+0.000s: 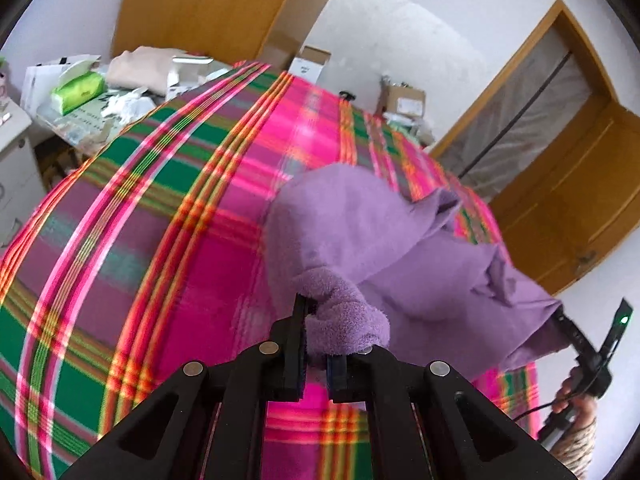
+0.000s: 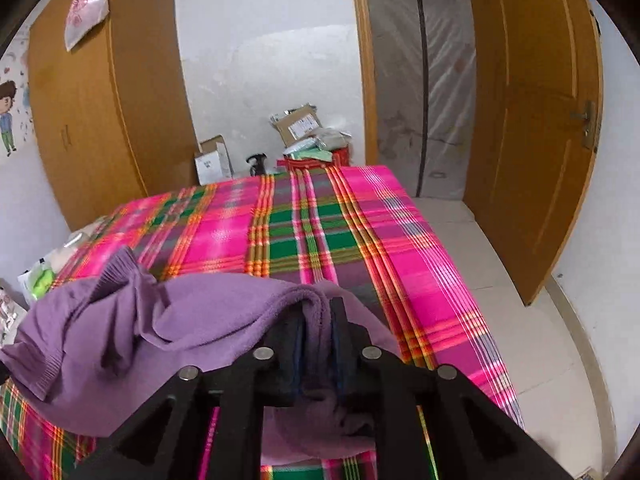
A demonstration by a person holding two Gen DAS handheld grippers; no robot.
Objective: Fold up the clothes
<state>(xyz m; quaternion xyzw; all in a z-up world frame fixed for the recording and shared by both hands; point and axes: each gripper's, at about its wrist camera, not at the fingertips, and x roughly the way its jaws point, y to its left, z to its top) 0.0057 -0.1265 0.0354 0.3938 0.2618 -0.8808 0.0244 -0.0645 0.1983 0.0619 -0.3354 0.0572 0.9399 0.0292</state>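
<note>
- Your left gripper [image 1: 316, 320] is pinching a bunched edge of the purple sweater [image 1: 360, 224].
- Your right gripper [image 2: 320, 320] is clamped on another fold of it.
- The sweater hangs between both, over the plaid bedspread [image 1: 160, 200], toward 3 o'clock in the left view.

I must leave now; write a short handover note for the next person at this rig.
Left tool: shut on the purple garment, a bunched edge between its fingers.
Right tool: shut on the same garment at another edge.
The garment hangs crumpled between both tools over the plaid bed cover; whether it touches the cover I cannot tell.
Done: both grips taken. No fold visible.
Left: spread it flat, then fold.
</note>
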